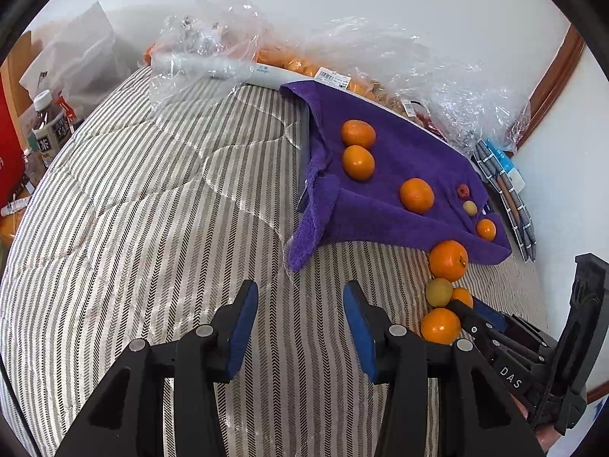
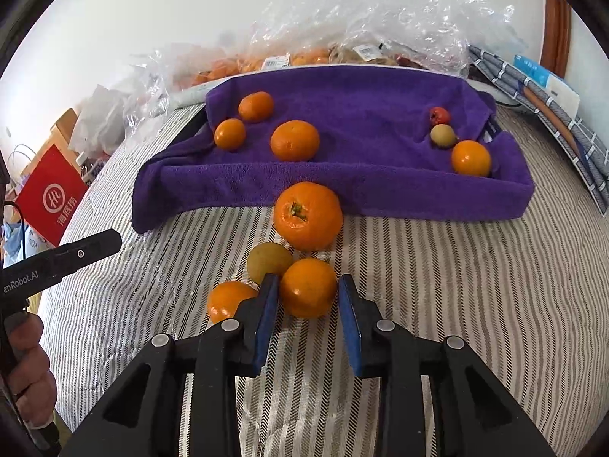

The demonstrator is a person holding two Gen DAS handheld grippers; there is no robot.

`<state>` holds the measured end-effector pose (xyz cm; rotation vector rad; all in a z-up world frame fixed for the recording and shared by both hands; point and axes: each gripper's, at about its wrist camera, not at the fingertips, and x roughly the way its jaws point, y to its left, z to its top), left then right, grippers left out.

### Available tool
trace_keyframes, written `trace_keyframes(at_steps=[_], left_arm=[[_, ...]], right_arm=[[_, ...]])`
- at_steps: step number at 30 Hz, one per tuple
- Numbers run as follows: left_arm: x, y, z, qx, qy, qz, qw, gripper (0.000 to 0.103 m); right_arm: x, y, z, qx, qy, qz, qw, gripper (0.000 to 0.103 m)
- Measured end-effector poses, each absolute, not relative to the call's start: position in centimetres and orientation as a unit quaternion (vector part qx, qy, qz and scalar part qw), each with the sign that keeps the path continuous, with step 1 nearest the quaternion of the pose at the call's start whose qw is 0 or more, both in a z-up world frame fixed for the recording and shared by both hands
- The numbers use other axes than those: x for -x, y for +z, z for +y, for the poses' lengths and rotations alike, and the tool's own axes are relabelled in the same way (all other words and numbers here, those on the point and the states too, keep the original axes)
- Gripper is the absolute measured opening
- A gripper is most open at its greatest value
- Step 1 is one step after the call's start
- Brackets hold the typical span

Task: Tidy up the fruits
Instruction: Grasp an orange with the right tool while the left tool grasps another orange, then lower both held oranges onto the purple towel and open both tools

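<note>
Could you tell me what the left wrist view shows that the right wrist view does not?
Only the left wrist view shows a tea bottle at the far left. Only the right wrist view shows the stem end of the largest orange. Both show the purple towel carrying fruit, and the open right gripper straddling a smaller orange.

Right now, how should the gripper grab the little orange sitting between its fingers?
Grip the small orange across its round middle, coming straight ahead and low. The right gripper already straddles it, open. It is smooth and round, so squeeze at the widest part. The yellow-green fruit touches its far left, so go gently.
</note>
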<state>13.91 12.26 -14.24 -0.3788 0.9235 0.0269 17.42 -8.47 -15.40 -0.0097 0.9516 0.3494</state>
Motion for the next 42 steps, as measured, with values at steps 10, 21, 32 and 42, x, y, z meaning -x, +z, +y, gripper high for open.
trace_keyframes(at_steps=[10, 21, 32, 42], left_arm=[[-13.9, -14.5, 8.1, 0.159, -0.025, 0.454, 0.877, 0.044], [-14.8, -14.4, 0.1, 0.109, -0.082, 0.47, 0.872, 0.045], [-15.5, -15.7, -1.5, 0.103, -0.068, 0.483, 0.867, 0.037], [-14.0, -13.6, -0.2, 0.103, -0.058, 0.466, 0.877, 0.035]], right_arm=[[-16.2, -15.2, -12.5, -0.013, 0.139, 0.443, 0.886, 0.032], [-13.5, -15.0, -19.5, -0.011, 0.085, 0.429, 0.899, 0.032], [-12.7, -15.3, -21.7, -0.021, 0.077, 0.424, 0.902, 0.032], [-12.4, -14.1, -21.4, -0.025, 0.077, 0.415, 0.906, 0.032]])
